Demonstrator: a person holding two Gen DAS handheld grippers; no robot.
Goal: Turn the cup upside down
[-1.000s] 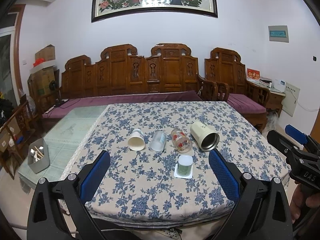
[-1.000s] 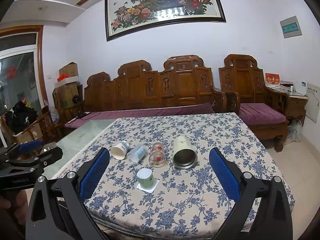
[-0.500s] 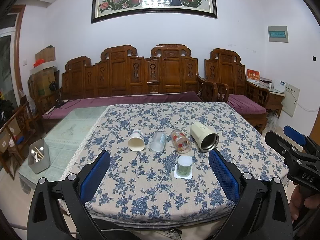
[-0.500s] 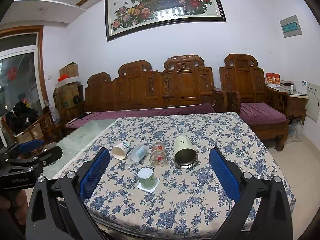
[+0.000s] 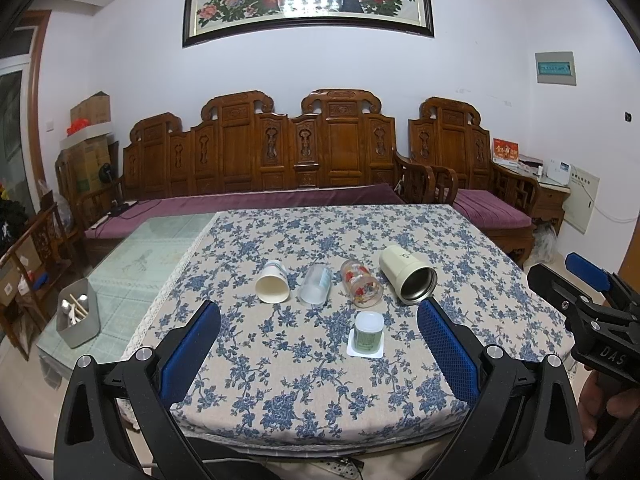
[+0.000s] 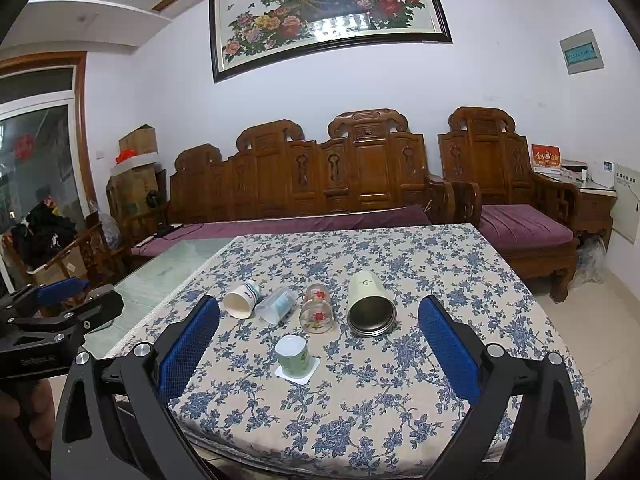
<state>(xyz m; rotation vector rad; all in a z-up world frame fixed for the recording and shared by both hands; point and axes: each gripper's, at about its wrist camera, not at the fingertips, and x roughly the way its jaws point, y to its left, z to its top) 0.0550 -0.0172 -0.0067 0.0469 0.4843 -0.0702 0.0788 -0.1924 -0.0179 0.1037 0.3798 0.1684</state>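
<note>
Tabletop (image 5: 500, 264), floral cloth. Near its front edge: small green cup (image 5: 368, 332) (image 6: 293, 356) standing on a white coaster (image 5: 352, 350), apparently mouth-down, though the view is unclear. Behind it, a row lying on their sides: paper cup (image 5: 273, 287), clear plastic cup (image 5: 316, 284), patterned glass (image 5: 361, 289), steel tumbler (image 5: 408, 280). Left gripper (image 5: 318, 354) and right gripper (image 6: 318, 354): jaws spread wide, holding nothing, short of the front edge.

Bare tablecloth (image 5: 304, 384) fronts the green cup (image 5: 369, 334); four toppled cups (image 5: 344, 284) crowd close behind.
</note>
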